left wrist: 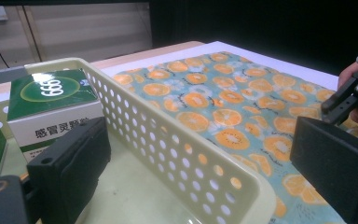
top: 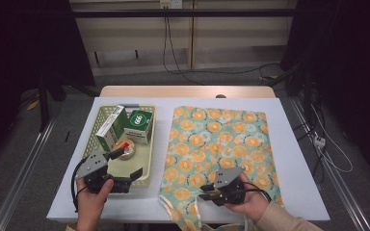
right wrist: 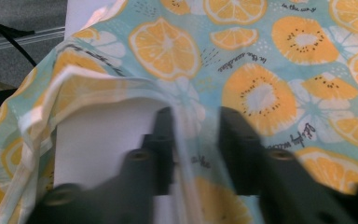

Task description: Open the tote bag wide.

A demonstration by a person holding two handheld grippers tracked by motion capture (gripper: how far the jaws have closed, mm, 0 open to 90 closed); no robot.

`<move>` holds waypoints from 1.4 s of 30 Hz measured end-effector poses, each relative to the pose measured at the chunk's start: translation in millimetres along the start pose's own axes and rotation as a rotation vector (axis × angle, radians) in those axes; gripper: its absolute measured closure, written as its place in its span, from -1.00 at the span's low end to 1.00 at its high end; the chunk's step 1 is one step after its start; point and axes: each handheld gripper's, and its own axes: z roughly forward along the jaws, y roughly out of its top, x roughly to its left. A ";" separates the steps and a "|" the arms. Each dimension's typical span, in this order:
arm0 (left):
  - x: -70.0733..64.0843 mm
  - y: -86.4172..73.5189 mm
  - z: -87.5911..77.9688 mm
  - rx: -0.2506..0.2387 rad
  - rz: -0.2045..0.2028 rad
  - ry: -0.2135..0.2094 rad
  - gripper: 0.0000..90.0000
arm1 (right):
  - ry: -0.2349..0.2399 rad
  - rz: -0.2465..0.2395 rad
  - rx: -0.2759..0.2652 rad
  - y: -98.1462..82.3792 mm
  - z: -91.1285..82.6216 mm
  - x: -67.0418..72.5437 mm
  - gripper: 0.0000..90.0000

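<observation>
With the orange-slice-printed teal cloth bag (top: 220,144) lying flat on the white worktop (top: 294,159), the right hand-held gripper (right wrist: 191,135) is straddling its mouth hem with jaws narrowly parted, and should bite only the upper layer; the left hand-held gripper (top: 125,179) is gaping wide across the perforated cream plastic basket (left wrist: 177,154) wall.

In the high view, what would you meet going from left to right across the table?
Left gripper → perforated basket holding boxes → orange-print fabric bag with the right gripper at its near edge → bare white tabletop.
</observation>
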 end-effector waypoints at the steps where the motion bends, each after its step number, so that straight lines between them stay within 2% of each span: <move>1: -0.1 0.2 0.2 0.002 0.003 -0.001 -0.89 | 0.008 -0.001 0.006 1.2 0.6 -0.6 0.89; 4: -0.9 0.9 1.3 0.006 0.007 -0.004 -0.89 | 0.004 -0.008 0.018 5.9 3.3 -4.4 0.99; 7: -1.3 1.8 2.3 0.008 0.012 -0.007 -0.89 | -0.012 0.003 0.015 9.1 6.3 -10.0 1.00; 11: -0.4 1.7 1.3 0.004 0.008 -0.003 -0.89 | -0.057 0.046 0.004 17.6 14.4 -27.8 1.00; 15: 1.3 0.9 0.1 0.004 0.002 0.000 -0.89 | -0.115 0.063 0.008 23.3 19.2 -45.0 1.00; 17: 1.2 1.0 -0.3 -0.003 -0.003 0.001 -0.89 | -0.123 0.074 0.007 24.1 20.4 -50.0 1.00; 20: 1.1 1.3 -0.7 -0.002 0.002 0.000 -0.89 | -0.171 0.133 -0.003 24.8 21.8 -72.4 1.00; 21: 1.3 1.2 -0.6 -0.002 0.001 -0.001 -0.89 | -0.171 0.133 -0.003 24.8 21.8 -72.4 1.00; 23: 2.0 0.6 -0.6 -0.003 -0.004 -0.001 -0.89 | -0.193 0.169 -0.025 24.5 21.8 -82.5 1.00; 25: 3.3 0.1 -0.3 0.001 -0.002 -0.001 -0.89 | -0.237 0.183 -0.019 26.5 21.9 -91.9 1.00; 26: 3.8 -0.1 -0.4 0.003 0.000 0.001 -0.89 | -0.261 0.214 -0.044 29.0 21.2 -101.3 1.00; 27: 3.8 -0.4 -0.2 0.003 -0.006 0.000 -0.89 | -0.261 0.214 -0.044 29.0 21.2 -101.3 1.00; 28: 3.9 -0.3 -0.3 0.003 -0.004 0.002 -0.89 | -0.267 0.234 -0.056 29.6 21.0 -105.4 1.00; 29: 3.8 -0.2 -0.6 0.001 -0.004 0.002 -0.89 | -0.244 0.269 -0.075 29.7 21.8 -107.8 1.00; 30: 3.8 -0.2 -0.8 0.000 -0.005 -0.001 -0.89 | -0.219 0.290 -0.090 29.7 23.3 -108.0 0.97; 31: 3.6 -0.3 -1.1 0.001 -0.007 0.000 -0.89 | -0.201 0.290 -0.091 29.5 25.5 -106.3 0.85; 33: 3.9 -0.9 -1.6 0.002 -0.008 0.001 -0.89 | -0.192 0.275 -0.049 29.9 30.0 -99.9 0.48; 36: 3.9 -1.4 -2.4 0.003 -0.007 0.001 -0.89 | -0.183 0.232 -0.018 31.0 28.3 -85.9 0.14; 37: 3.6 -1.1 -2.8 0.003 -0.006 -0.001 -0.89 | -0.185 0.200 0.000 30.9 22.5 -77.7 0.08; 38: 3.1 -0.9 -3.1 0.002 -0.006 0.001 -0.89 | -0.185 0.200 0.000 30.9 22.5 -77.7 0.08; 39: 3.0 -0.6 -3.3 0.002 -0.007 0.002 -0.89 | -0.211 0.170 0.011 27.8 14.5 -71.5 0.10; 41: 2.9 -0.2 -3.4 -0.002 -0.007 0.003 -0.89 | -0.212 0.165 0.020 24.9 10.5 -69.9 0.11; 42: 2.5 -0.1 -3.1 -0.002 -0.008 0.001 -0.89 | -0.209 0.172 0.028 16.9 3.4 -68.0 0.16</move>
